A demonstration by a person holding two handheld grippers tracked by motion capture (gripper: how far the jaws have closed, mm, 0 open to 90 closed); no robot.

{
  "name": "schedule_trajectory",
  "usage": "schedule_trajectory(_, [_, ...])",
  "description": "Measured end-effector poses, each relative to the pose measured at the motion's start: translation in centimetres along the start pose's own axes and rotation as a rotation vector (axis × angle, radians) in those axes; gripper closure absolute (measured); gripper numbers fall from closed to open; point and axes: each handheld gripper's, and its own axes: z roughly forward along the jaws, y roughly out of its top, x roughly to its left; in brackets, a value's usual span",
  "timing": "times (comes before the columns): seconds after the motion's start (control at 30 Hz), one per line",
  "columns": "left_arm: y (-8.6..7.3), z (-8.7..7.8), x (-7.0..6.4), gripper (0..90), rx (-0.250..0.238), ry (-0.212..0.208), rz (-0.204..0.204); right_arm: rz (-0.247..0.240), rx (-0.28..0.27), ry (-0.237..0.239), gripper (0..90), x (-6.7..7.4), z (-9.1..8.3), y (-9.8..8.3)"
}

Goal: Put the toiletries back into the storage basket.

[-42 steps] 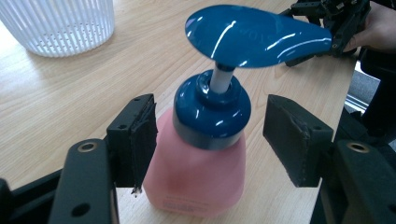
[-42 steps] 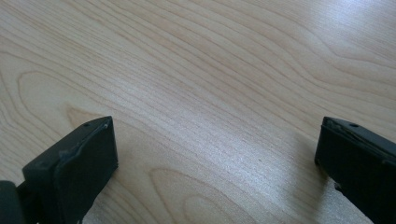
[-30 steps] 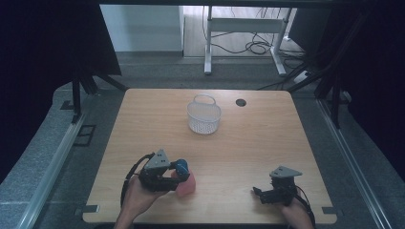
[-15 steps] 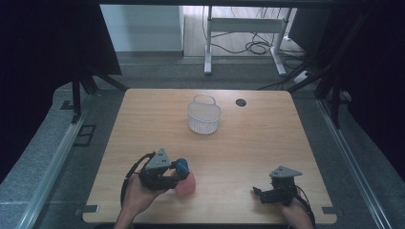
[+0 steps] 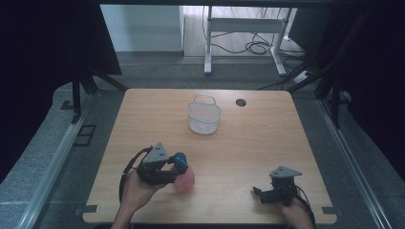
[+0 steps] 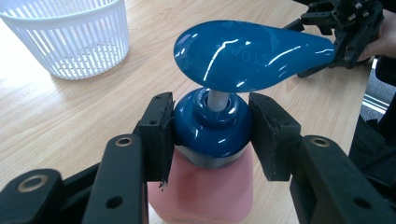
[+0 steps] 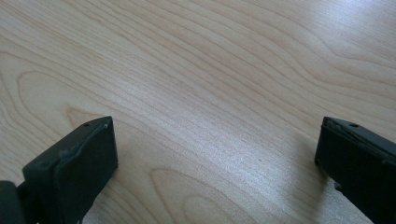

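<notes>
A pink pump bottle (image 6: pixel 205 191) stands upright on the wooden surface (image 5: pixel 248 143) near its front edge, left of centre, with a glossy blue pump head (image 6: pixel 247 53) on a blue collar (image 6: pixel 212 128). The left gripper (image 6: pixel 212 130) has its jaws set on either side of that collar: the jaw on the left of the left gripper view presses against it, while the other sits just beside it with a thin gap, so the grip looks loose rather than fully clamped. In the high view the left gripper (image 5: pixel 167 167) is held in the person's left hand (image 5: pixel 136 191), with the bottle (image 5: pixel 184 179) at its tip. A white slotted plastic basket (image 5: pixel 204 114) with a handle stands well apart, toward the far middle of the surface, beside a small dark round hole (image 5: pixel 240 102). The right gripper (image 5: pixel 265 193) rests at the front right, held by the right hand (image 5: pixel 296 212); in the right gripper view its jaws (image 7: pixel 215 163) are spread wide over bare wood, holding nothing
</notes>
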Motion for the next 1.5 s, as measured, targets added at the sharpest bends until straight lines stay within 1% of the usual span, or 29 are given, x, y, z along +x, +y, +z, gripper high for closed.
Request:
schedule_trajectory(0.17, [0.6,0.0,0.2,52.5,0.007,0.009,0.007,-0.002,0.001,0.000,0.0,0.0,0.0,0.0])
schedule_trajectory(0.37, [1.7,-0.1,0.5,52.5,0.003,0.031,0.010,0.001,0.000,0.000,0.0,0.0,0.0,0.0])
schedule_trajectory(0.63, [3.0,0.0,1.0,52.5,-0.006,0.038,0.010,-0.001,0.001,0.000,0.0,0.0,0.0,0.0])
schedule_trajectory(0.87, [4.2,0.3,1.3,52.5,0.000,0.051,0.020,-0.002,0.002,0.001,0.0,0.0,0.0,0.0])
schedule_trajectory(1.03, [4.8,0.6,1.6,52.5,0.006,0.055,0.015,-0.004,0.002,0.000,0.0,0.0,0.0,0.0])
schedule_trajectory(1.13, [5.1,0.6,1.8,52.5,0.001,0.060,0.008,-0.004,0.001,0.000,0.0,0.0,0.0,0.0])
schedule_trajectory(1.3, [5.8,0.7,2.3,52.5,-0.008,0.054,-0.004,-0.004,0.001,-0.001,0.0,0.0,0.0,0.0])
schedule_trajectory(1.5, [6.7,0.9,2.9,52.6,-0.012,0.060,-0.015,-0.005,0.001,-0.002,0.0,0.0,0.0,0.0])
